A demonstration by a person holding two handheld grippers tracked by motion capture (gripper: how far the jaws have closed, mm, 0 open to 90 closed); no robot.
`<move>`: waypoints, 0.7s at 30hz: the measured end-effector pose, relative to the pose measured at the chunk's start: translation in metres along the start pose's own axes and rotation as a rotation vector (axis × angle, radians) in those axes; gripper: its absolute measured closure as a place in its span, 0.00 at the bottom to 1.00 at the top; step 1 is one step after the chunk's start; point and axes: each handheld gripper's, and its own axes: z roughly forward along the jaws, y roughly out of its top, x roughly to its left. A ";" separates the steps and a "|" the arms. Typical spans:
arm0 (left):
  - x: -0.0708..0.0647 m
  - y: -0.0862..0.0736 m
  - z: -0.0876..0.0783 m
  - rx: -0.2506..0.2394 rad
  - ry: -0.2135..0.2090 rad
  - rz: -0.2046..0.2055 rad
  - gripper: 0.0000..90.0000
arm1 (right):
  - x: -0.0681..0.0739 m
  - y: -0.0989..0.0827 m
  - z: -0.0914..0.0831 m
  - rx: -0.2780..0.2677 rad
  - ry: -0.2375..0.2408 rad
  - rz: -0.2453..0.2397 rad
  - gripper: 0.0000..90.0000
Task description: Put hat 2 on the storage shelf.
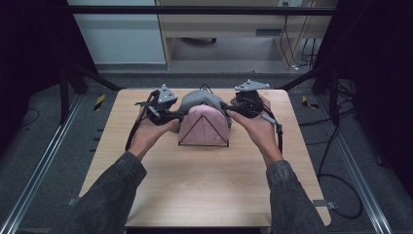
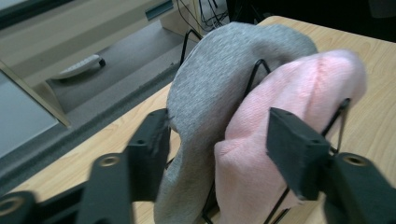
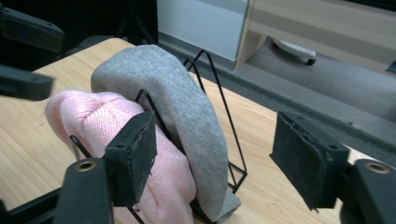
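Toward 12 o'clock on the tabletop [image 1: 204,190], a black wire rack [image 1: 203,132] is seen with two hats draped over it: a pink hat [image 1: 204,124] in front and a grey hat [image 1: 199,99] right behind, touching it. At 9 o'clock of the rack the left gripper [image 2: 219,149] is held with jaws spread wide, both hats sitting between them. At 3 o'clock the right gripper [image 3: 224,154] is also spread, one jaw against the pink hat, nothing pinched.
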 end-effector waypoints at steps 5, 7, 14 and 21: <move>-0.003 -0.001 -0.014 0.022 -0.001 0.023 0.19 | -0.002 -0.001 -0.014 -0.010 -0.018 0.001 0.29; -0.003 -0.002 -0.020 0.026 -0.003 0.017 0.15 | -0.004 -0.001 -0.019 -0.016 -0.024 -0.001 0.28; 0.000 -0.012 -0.038 0.050 -0.015 0.015 0.08 | -0.015 -0.004 -0.038 -0.020 -0.045 0.007 0.26; 0.000 -0.028 -0.048 0.073 -0.017 0.027 0.07 | -0.021 -0.011 -0.051 -0.021 -0.053 0.012 0.24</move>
